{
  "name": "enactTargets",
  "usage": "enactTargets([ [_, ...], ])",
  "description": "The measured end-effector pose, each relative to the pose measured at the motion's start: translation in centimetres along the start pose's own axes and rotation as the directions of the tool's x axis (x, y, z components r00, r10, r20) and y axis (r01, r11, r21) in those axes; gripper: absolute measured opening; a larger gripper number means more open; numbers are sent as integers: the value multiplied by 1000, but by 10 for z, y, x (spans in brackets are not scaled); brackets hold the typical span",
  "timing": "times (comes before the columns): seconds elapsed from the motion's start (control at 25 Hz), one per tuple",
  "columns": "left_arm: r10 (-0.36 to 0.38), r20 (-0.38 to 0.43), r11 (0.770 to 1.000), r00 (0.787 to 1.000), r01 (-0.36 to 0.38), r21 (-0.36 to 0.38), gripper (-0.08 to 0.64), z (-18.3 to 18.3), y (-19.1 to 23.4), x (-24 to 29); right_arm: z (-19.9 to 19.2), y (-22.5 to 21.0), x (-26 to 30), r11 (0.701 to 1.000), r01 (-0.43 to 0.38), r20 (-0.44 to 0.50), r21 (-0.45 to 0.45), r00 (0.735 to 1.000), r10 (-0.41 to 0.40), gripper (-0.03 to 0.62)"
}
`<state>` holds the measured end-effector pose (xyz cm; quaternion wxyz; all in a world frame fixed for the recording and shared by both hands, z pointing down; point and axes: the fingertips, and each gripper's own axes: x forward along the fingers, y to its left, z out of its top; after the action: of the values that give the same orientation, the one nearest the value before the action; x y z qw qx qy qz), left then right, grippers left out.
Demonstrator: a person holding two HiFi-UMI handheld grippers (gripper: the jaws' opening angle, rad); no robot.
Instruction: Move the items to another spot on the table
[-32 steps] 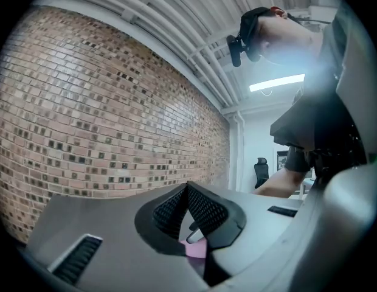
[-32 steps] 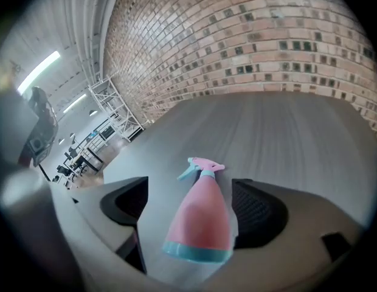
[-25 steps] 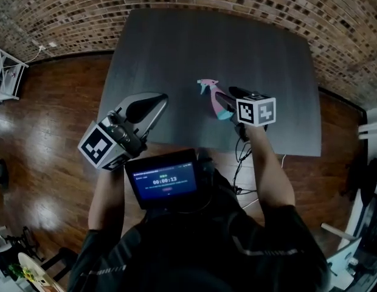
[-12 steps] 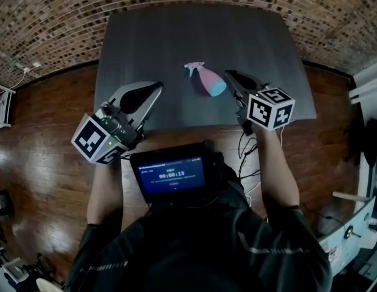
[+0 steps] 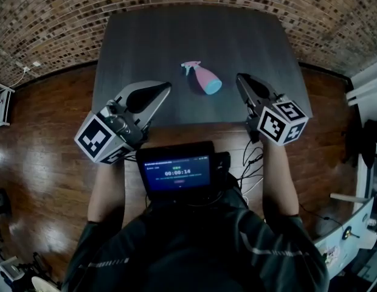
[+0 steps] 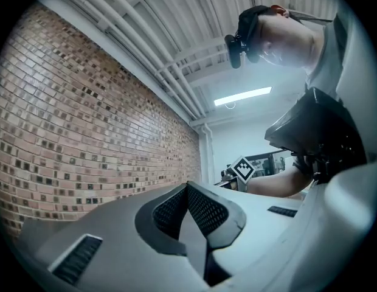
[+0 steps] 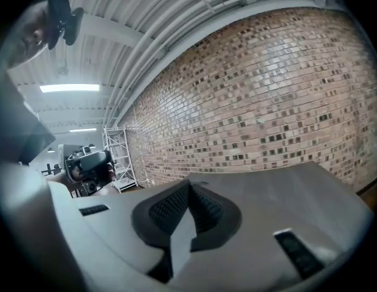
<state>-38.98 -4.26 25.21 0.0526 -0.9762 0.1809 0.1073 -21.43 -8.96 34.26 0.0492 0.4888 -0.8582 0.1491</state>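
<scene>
My right gripper [image 5: 243, 81], jaws together and empty near the table's [image 5: 176, 35] front edge, must open before straddling the bottle [image 5: 205, 79]

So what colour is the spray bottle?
The spray bottle is pink with a blue bottom, clearest in the head view.

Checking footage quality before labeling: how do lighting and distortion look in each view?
Head view: dim, fisheye bends the brick wall, bottle is sharp. Left gripper view: ceiling light glares. Right gripper view: wall evenly lit, corners black.
</scene>
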Motion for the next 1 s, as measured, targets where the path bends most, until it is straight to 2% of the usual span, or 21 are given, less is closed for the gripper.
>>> enactTargets([
  [0.6, 22, -15, 999, 1000, -21, 31, -3, -3, -42, 67, 6, -33, -46, 998, -66, 34, -13, 997, 67, 2],
  [0.72, 12, -15, 1000, 1000, -12, 20, -3, 0, -45, 73, 8, -35, -49, 998, -66, 38, -17, 997, 67, 2],
  [1.0, 34, -28, 999, 999, -33, 42, -3, 3, -40, 70, 15, -29, -50, 996, -84, 38, -23, 996, 85, 2],
])
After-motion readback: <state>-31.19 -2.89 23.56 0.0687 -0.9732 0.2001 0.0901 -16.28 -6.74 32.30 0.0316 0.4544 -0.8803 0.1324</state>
